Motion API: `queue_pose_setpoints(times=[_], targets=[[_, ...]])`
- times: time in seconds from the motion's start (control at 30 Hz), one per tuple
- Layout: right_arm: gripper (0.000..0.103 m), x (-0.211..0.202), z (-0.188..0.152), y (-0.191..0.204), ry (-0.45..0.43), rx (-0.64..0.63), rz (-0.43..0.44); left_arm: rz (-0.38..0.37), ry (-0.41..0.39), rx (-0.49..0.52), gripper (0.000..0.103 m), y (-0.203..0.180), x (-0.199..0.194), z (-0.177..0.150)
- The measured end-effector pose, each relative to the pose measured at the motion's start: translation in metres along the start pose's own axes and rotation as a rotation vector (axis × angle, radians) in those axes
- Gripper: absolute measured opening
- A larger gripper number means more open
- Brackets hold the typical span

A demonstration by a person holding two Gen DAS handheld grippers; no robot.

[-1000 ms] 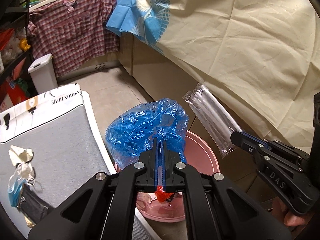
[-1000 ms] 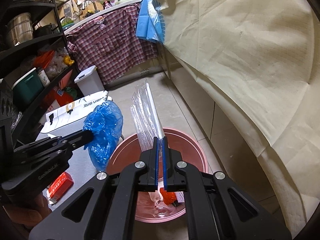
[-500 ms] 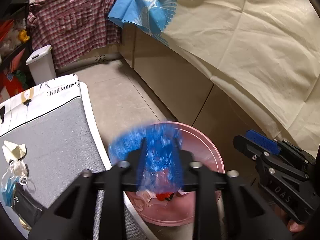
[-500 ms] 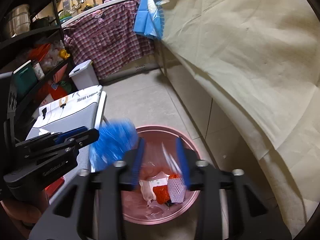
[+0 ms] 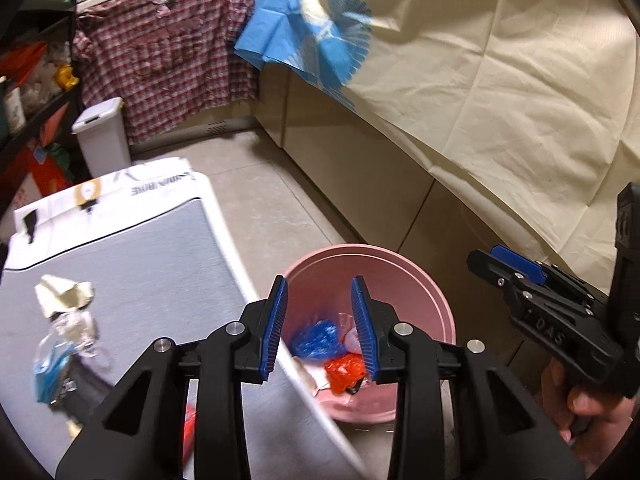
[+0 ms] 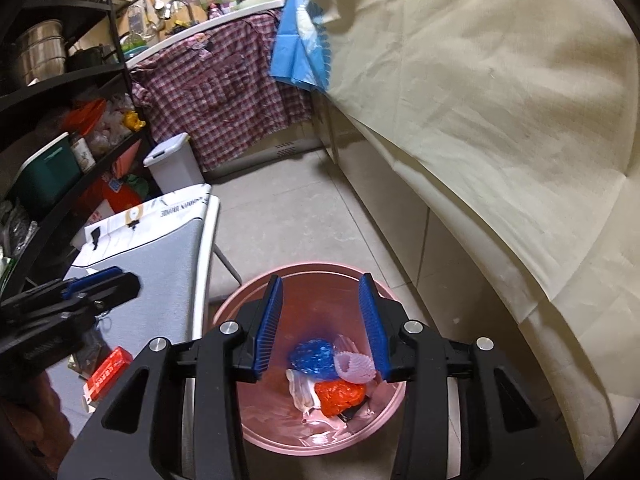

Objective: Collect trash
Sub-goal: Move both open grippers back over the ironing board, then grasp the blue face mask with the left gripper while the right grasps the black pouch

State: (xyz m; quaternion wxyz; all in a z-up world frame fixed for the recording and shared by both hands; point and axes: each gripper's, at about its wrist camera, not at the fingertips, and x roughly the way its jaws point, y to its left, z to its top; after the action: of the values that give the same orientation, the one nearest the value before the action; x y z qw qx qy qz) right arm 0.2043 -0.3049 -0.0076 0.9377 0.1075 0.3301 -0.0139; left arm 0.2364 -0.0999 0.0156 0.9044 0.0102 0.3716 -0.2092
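Pink plastic bin [image 6: 256,300] is sitting on the tiled floor just right of the grey table [image 5: 152,264], and it is already holding trash: a crumpled blue plastic bag [image 6: 312,356], an orange-red wrapper [image 6: 340,392], a white foam net [image 6: 356,366] and some white and clear scraps. Both grippers are hovering over the bin with nothing in them: the left gripper [image 5: 319,322] is showing its blue pads spread apart with only air between, and the right gripper [image 6: 322,324] is likewise standing with fingers spread and empty. Judging by this, part of the job is done, but more is waiting on the table at left: a crumpled paper scrap [image 5: 64,294], a blue face mask with clear wrap [image 5: 60,356], blurred, and a red packet [image 6: 108,372] near the table's near edge. The red packet is lying flat, its long axis running diagonally from near-left to far-right, upper end pointing toward the bin. The mask bundle's long axis is running roughly near to far, though blur is making this uncertain. The blue bag in the bin is balled up with no clear axis. Next pickup probably needs a swing left to the table.
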Motion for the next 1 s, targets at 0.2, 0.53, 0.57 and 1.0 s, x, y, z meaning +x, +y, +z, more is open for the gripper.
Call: queue_pose_setpoints(times=[0.2, 0.53, 0.57, 1.0], targets=[[0.041, -0.013, -0.004, 0.020, -0.021, -0.038, 0.050, 0.057, -0.032, -0.002, 0.033, 0.039, -0.051, -0.010], [0.041, -0.029, -0.016, 0.069, -0.039, -0.167, 0.157, 0.176, -0.074, -0.032, 0.033, 0.127, -0.135, -0.038], [0.041, -0.029, -0.017, 0.072, -0.037, -0.175, 0.166, 0.186, -0.077, -0.040, 0.033, 0.134, -0.139, -0.040], [0.032, -0.025, -0.027, 0.123, -0.002, -0.188, 0.383, 0.218, -0.053, -0.259, 0.033, 0.223, -0.129, -0.089]])
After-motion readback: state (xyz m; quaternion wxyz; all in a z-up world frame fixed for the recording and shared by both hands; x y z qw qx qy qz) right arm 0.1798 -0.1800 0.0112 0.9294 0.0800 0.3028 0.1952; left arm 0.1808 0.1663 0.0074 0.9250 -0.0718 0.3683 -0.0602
